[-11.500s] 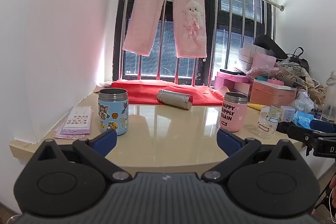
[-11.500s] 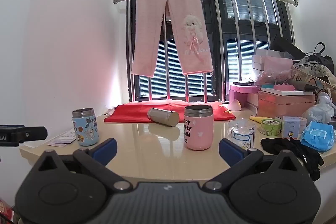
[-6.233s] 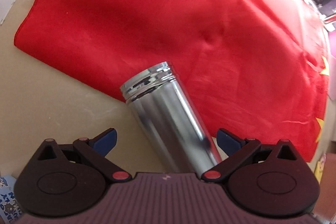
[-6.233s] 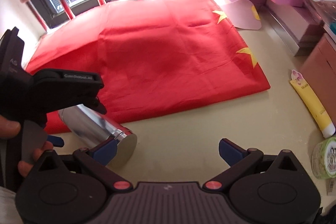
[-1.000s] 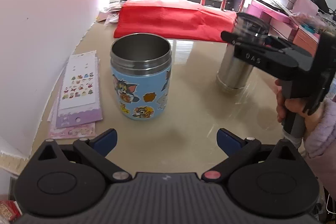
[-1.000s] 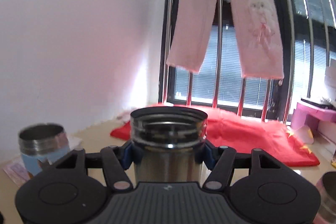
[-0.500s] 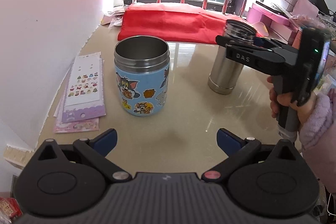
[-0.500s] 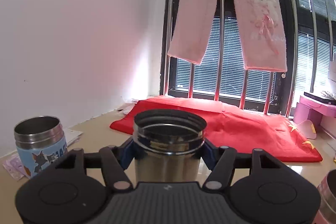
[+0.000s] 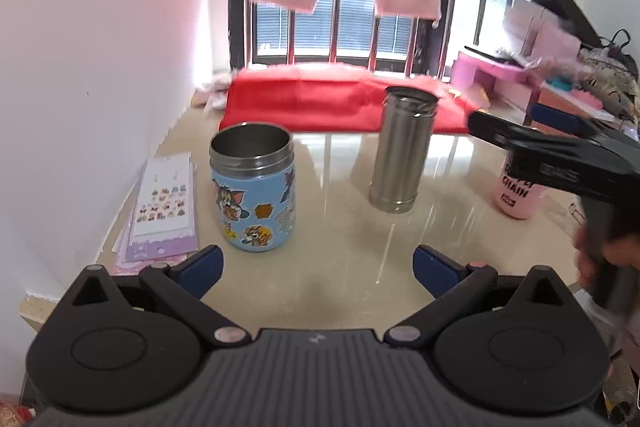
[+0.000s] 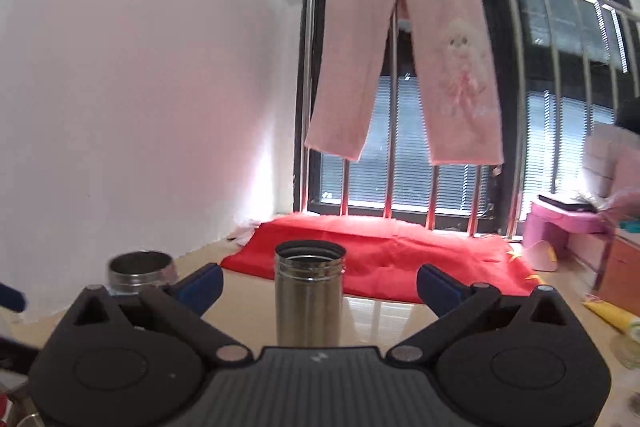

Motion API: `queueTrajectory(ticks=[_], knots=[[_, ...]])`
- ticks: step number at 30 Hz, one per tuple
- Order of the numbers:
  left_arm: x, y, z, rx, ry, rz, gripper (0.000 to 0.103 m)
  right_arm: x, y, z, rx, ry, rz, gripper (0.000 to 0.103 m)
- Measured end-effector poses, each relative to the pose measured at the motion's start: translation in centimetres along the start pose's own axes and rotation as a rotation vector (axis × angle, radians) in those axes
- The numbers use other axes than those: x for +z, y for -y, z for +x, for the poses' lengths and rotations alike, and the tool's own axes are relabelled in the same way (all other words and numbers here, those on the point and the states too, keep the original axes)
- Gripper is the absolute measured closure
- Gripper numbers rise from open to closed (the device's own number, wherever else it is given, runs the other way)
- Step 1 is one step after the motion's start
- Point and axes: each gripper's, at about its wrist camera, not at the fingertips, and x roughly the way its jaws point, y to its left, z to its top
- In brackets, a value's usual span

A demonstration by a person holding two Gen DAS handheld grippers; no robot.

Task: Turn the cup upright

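Steel cup (image 9: pixel 402 155) upright on our surface (image 9: pixel 344 259), mouth up, left tongs (image 9: pixel 316 265) and right tongs (image 10: pixel 320 287) both spread wide, holding nothing.

On the worktop (image 9: pixel 360 259), the cup (image 9: pixel 402 155) stands upright between a cartoon jar (image 9: pixel 254 187) to its left and a lettered jar (image 9: pixel 518 193) to its right. A folded cloth (image 9: pixel 320 99) lies behind them by the window bars, sticker sheets (image 9: pixel 162 203) lie left of the cartoon jar, and trousers (image 10: pixel 404 63) hang from the rail above.
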Motion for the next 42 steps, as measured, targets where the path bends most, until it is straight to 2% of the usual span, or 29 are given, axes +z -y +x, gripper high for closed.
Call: queueTrajectory(ticks=[8,15,20,29,42], knots=[[-2.9,1.3,-4.3,-0.032,0.122,-0.035,0.000,-0.8,-0.7,-11.2,-0.064,0.021,0.013,0.000],[-6.1,1.5,-8.4,-0.062,0.235,-0.069,0.000,-2.2,-1.6,-18.2,-0.109,0.010,0.066,0.000],[-7.9,2.0,-9.4,-0.023,0.305,-0.038,0.000,-4.0,-1.8,-19.7,-0.130,-0.005,0.082,0.000],[-8.7,2.7,-10.1,-0.035,0.331,-0.010,0.000,-5.1,-1.7,-20.4,-0.154,-0.001,0.099,0.000],[-8.8,2.7,-9.9,-0.036,0.324,-0.014,0.000,-5.3,-1.8,-20.4,-0.153,-0.009,0.103,0.000]])
